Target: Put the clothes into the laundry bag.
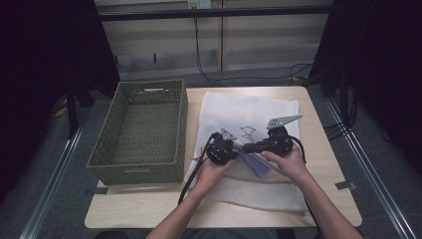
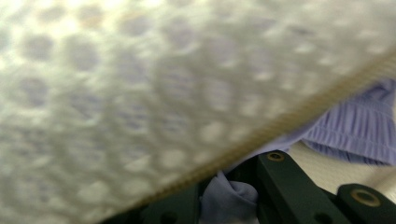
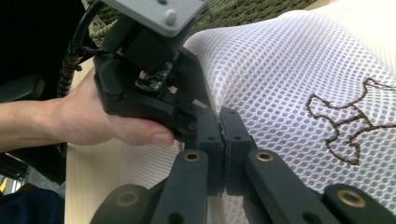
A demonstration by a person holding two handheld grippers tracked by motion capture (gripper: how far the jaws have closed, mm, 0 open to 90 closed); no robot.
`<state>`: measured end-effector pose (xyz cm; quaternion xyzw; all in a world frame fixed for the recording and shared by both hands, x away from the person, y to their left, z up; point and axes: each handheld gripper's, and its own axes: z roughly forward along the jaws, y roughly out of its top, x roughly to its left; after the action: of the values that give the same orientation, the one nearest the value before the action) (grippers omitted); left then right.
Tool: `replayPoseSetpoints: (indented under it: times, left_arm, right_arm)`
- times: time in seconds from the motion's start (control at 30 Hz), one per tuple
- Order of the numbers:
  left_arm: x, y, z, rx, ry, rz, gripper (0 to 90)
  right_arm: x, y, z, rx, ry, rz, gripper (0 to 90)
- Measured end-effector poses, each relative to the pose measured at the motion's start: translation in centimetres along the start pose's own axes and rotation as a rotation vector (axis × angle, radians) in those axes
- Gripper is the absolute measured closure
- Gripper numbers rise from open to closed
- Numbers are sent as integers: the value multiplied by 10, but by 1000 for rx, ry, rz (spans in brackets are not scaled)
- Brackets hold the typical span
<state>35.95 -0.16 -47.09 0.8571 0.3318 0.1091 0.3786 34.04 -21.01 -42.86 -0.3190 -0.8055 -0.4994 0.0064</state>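
Observation:
A white mesh bag [image 1: 249, 107] with a brown stitched figure [image 3: 348, 123] lies flat on the table. A lavender cloth [image 1: 258, 165] sticks out of its near opening. My left gripper [image 1: 233, 152] reaches under the bag's edge and is shut on a fold of the lavender cloth [image 2: 229, 198], with the mesh [image 2: 140, 93] draped just above its jaws. My right gripper [image 3: 219, 119] is shut on the mesh bag's edge, right beside the left gripper's body [image 3: 149, 88]. In the high view the right gripper [image 1: 247, 148] points left toward the other one.
A green woven basket [image 1: 181, 119] stands left of the bag, and nothing shows inside it. The wooden table's [image 1: 139, 209] near edge lies close below the person's forearms. Cables trail from both grippers toward the person.

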Motion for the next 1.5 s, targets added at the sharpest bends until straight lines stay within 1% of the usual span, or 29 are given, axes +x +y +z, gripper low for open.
replayPoseSetpoints:
  times: [0.03, 0.07, 0.1, 0.13, 0.17, 0.2, 0.23, 0.27, 0.3, 0.33, 0.43, 0.53, 0.57, 0.6, 0.63, 0.67, 0.7, 0.73, 0.8, 0.93, 1.0, 1.07, 1.13, 1.23, 1.33, 1.37, 1.4, 1.47, 1.5]
  left_arm:
    - [0, -1, 2, -31, 3, -24, 826]
    - [-1, 0, 2, -39, 23, -46, 826]
    - [0, 0, 3, -32, 14, -50, 825]
    - [-1, 0, 4, -56, 29, -77, 825]
    - [-1, -1, 4, -55, 47, -70, 826]
    - [0, -1, 6, -45, 41, -60, 825]
    - [0, -1, 7, -34, 40, -63, 823]
    - [-1, -2, 10, -46, 46, -74, 822]
    - [0, -3, 10, -28, 45, -50, 820]
    - [-1, -3, 11, -29, 47, -58, 817]
    - [-1, -5, 12, -32, 44, -54, 787]
    - [2, -5, 9, 5, 31, -21, 727]
    - [1, -6, 9, -12, 14, -42, 707]
    - [3, -7, 6, 2, 0, -20, 686]
    - [2, -7, 6, -14, -8, -33, 661]
    - [3, -8, 3, -5, -7, -20, 648]
    - [2, -9, 2, -10, -15, -31, 634]
    - [4, -10, 0, -6, -22, -12, 621]
    - [4, -12, -5, -14, -33, -26, 586]
    - [3, -12, -17, -11, -49, 4, 533]
    - [2, -13, -21, -31, -65, 4, 517]
    - [2, -14, -27, -26, -66, 28, 506]
    - [1, -16, -30, -45, -75, 12, 506]
    - [1, -19, -34, -34, -76, 28, 511]
    - [3, -22, -35, -47, -94, 22, 590]
    - [3, -23, -36, -42, -93, 29, 657]
    - [4, -24, -35, -36, -85, 41, 695]
    - [6, -27, -33, -11, -78, 47, 706]
    - [7, -29, -31, -9, -72, 45, 687]
  right_arm:
    - [0, 0, 1, 1, 1, 0, 890]
    - [1, 0, 1, 5, 1, -2, 890]
    - [1, 0, 2, 5, 5, -1, 890]
    - [2, 0, 3, 8, 6, -3, 890]
    - [2, 0, 3, 10, 8, -3, 890]
    - [2, 0, 4, 10, 11, -4, 890]
    - [2, 0, 4, 13, 12, -7, 890]
    - [2, 0, 4, 15, 12, -8, 890]
    - [2, 0, 5, 17, 12, -9, 890]
    - [2, -1, 5, 17, 12, -5, 890]
    - [0, -2, 6, 25, 15, 0, 890]
    - [-2, -3, 7, 27, 16, 10, 890]
    - [-2, -3, 6, 27, 16, 8, 890]
    - [-2, -3, 6, 26, 13, 8, 890]
    - [-2, -3, 5, 23, 13, 11, 890]
    - [-2, -3, 5, 23, 13, 10, 890]
    - [-3, -3, 4, 19, 12, 7, 890]
    - [-3, -3, 4, 16, 11, 10, 890]
    - [-3, -3, 3, 15, 10, 12, 890]
    - [-3, -3, 3, 12, 6, 13, 889]
    - [-3, -3, 2, 11, 5, 13, 889]
    - [-3, -3, 1, 8, 4, 13, 889]
    - [-3, -2, 1, 6, 3, 13, 889]
    - [-4, -2, 0, 2, 1, 14, 888]
    - [-4, -2, 0, 0, -1, 12, 888]
    - [-3, -2, -1, 1, -1, 13, 888]
    - [-4, -2, -1, 2, -1, 12, 888]
    - [-3, -2, -1, 1, -1, 13, 888]
    - [-3, -2, -1, 2, -1, 14, 887]
